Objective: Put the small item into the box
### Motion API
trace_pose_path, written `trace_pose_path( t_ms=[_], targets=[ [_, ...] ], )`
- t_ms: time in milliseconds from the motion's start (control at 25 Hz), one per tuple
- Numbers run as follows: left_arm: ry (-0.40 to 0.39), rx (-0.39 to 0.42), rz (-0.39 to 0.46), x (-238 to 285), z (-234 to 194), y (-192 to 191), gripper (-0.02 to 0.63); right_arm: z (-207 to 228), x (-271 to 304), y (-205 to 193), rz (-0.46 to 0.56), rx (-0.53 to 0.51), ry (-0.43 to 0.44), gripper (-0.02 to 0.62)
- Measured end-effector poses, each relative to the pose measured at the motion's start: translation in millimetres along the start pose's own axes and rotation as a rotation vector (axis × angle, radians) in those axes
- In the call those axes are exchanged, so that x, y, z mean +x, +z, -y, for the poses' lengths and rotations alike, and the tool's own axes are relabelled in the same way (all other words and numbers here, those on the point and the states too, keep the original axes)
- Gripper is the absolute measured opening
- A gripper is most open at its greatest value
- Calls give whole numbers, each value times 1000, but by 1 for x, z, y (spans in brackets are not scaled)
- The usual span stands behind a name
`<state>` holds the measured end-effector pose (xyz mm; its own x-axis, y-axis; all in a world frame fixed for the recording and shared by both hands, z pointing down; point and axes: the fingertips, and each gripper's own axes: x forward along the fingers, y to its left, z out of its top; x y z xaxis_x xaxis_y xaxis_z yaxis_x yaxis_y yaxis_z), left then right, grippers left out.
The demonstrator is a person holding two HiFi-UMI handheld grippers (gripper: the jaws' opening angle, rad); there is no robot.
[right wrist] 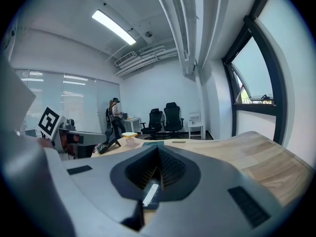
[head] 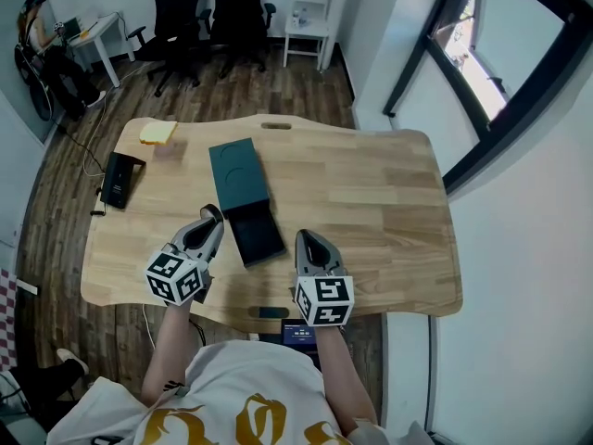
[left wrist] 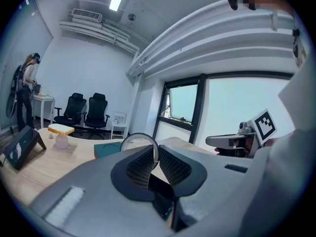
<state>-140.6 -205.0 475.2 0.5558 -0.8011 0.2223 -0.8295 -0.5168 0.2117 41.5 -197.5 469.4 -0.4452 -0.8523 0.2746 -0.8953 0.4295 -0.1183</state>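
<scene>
A dark teal box (head: pixel 237 169) lies in the middle of the wooden table (head: pixel 371 202), with its darker tray (head: pixel 256 235) slid out toward me. My left gripper (head: pixel 214 214) hovers just left of the tray. In the left gripper view, the left gripper (left wrist: pixel 156 154) is shut on a thin silver ring (left wrist: pixel 139 134) that stands up above the pads. My right gripper (head: pixel 307 237) is to the right of the tray. Its jaws are shut with nothing between them in the right gripper view (right wrist: pixel 158 158).
A yellow block (head: pixel 157 133) and a pale pink object (head: pixel 170 149) sit at the table's far left. A black stand (head: pixel 120 179) is at the left edge. Office chairs (head: pixel 199 17) and a white side table (head: pixel 308 28) stand behind the table. A person is at the far left.
</scene>
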Motion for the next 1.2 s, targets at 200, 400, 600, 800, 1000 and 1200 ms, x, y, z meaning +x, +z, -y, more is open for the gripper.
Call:
trace_pose_path(
  t_ms=[200, 400, 600, 800, 1000, 1200],
  targets=[
    [-7, -2, -16, 6, -1, -8, 37, 8, 6, -8, -18, 11, -11, 5],
    [-6, -24, -40, 13, -4, -21, 37, 13, 13, -19, -38, 22, -8, 5],
    [-10, -29, -71, 21, -6, -31, 37, 18, 20, -29, -62, 30, -7, 5],
    [-25, -45, -116, 32, -9, -46, 37, 21, 28, -38, -87, 40, -1, 5],
    [-40, -62, -153, 44, -11, -59, 37, 27, 35, -50, -116, 51, -3, 5],
    [-59, -53, -210, 59, -11, -77, 37, 36, 42, -63, -146, 70, -13, 5]
  ],
)
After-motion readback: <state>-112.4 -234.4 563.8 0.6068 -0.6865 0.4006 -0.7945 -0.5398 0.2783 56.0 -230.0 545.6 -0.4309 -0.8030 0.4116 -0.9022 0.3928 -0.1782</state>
